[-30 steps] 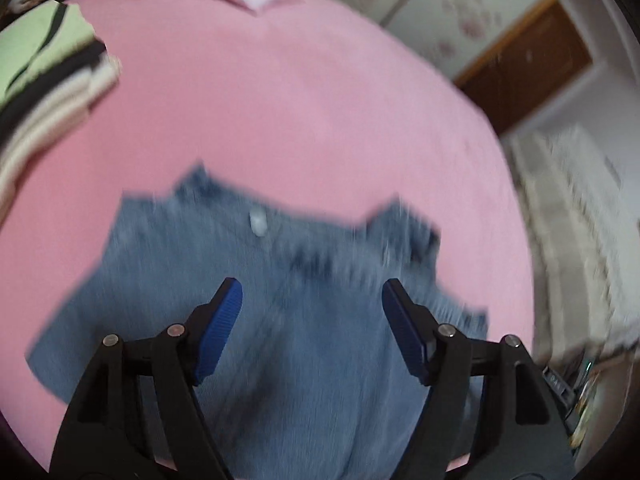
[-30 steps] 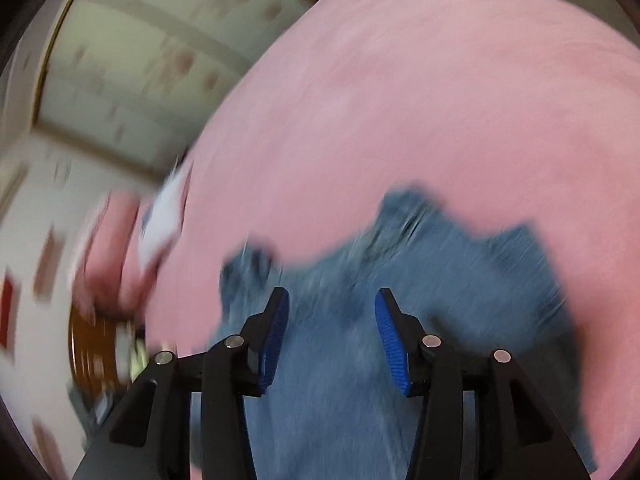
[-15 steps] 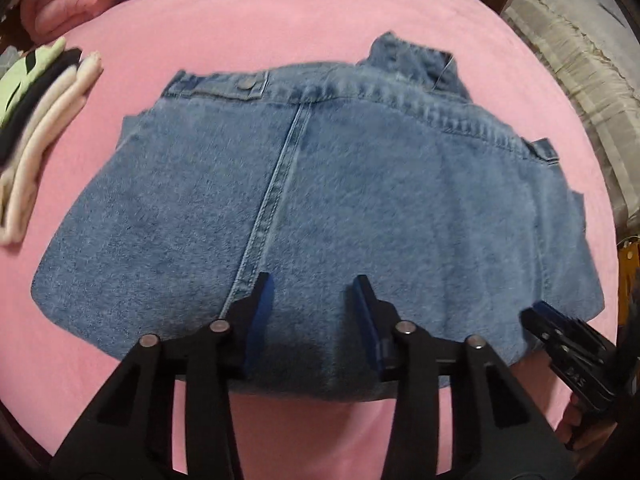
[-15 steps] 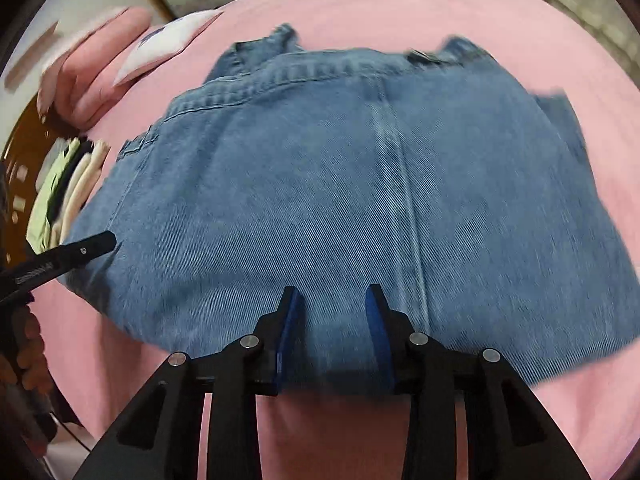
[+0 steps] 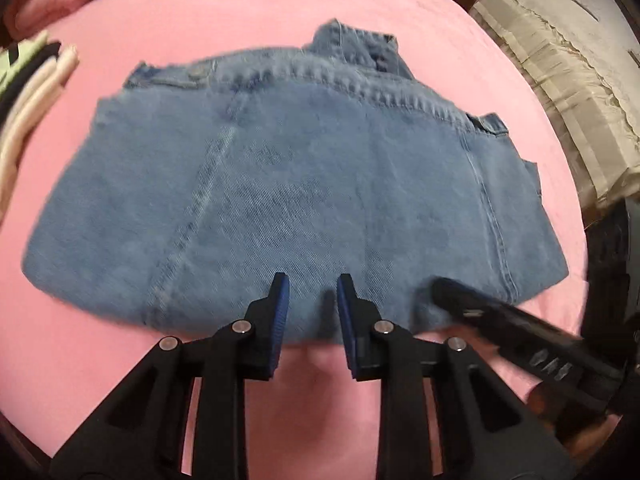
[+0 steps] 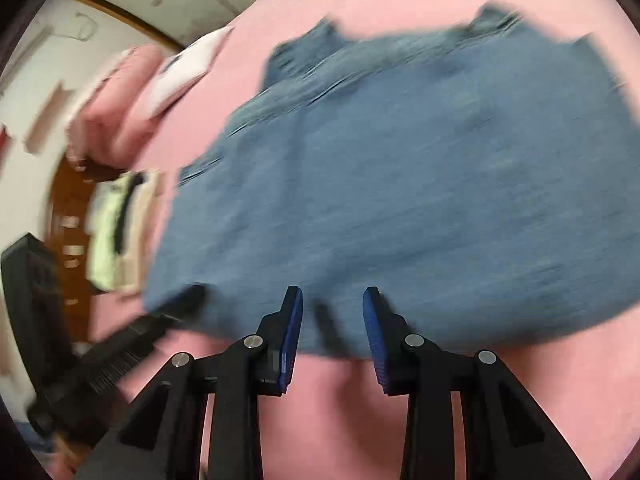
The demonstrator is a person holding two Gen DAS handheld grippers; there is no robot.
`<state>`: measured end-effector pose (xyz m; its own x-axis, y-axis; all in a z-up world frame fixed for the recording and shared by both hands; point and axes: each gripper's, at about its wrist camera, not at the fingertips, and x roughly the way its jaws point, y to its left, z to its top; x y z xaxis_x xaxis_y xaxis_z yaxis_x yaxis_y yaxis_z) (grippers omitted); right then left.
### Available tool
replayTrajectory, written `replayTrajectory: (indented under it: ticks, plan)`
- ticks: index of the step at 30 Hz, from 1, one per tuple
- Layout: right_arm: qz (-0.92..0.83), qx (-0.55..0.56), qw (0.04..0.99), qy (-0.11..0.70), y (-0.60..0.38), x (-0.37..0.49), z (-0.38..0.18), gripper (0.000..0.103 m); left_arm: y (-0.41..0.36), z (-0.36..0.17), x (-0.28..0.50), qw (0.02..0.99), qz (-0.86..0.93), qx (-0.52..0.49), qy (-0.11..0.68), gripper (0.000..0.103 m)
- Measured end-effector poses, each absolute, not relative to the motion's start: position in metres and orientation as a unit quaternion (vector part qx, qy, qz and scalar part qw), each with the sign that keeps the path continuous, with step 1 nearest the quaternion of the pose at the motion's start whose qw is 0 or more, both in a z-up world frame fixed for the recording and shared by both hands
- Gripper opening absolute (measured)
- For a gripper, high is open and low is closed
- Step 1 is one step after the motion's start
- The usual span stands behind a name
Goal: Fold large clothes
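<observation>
denim garment (image 5: 312, 184) crosswise, collar far side

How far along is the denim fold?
Done: the denim garment lies folded into a compact block on the pink bed, collar at the far edge. In hand: nothing; the left gripper and right gripper are both open over its near edge, gripping no cloth. Left: possibly one more fold or a move to the folded stack; the right view is too blurred to judge neatness.
</observation>
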<state>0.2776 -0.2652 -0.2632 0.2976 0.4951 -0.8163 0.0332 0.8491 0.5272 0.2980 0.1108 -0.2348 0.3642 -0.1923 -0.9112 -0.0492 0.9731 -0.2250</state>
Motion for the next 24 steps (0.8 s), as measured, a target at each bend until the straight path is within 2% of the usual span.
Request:
replayTrajectory:
  ticks: [2,4,7,13,20,24]
  plan:
    - [0.182,0.208,0.771,0.574,-0.243,0.283,-0.268,0.017,0.114,-0.244,0.296,0.813,-0.027,-0.111,0.571,0.02]
    - [0.197,0.169,0.777,0.573,-0.229,0.288,-0.273,0.01,0.121,-0.252,0.299,0.81,-0.003,-0.113,0.575,0.014]
    - [0.197,0.153,0.771,0.586,-0.235,0.298,-0.287,0.001,0.14,-0.254,0.306,0.814,0.034,-0.111,0.569,0.013]
    - [0.117,0.111,0.808,0.566,-0.324,0.302,-0.288,0.0,0.208,-0.262,0.321,0.802,0.184,-0.04,0.567,0.011]
    - [-0.098,0.06,0.823,0.557,-0.468,0.267,-0.277,0.0,0.303,-0.275,0.3,0.773,0.265,-0.116,0.564,0.011]
    - [-0.111,0.045,0.824,0.554,-0.472,0.264,-0.262,0.0,0.302,-0.26,0.288,0.791,0.247,-0.155,0.538,0.01]
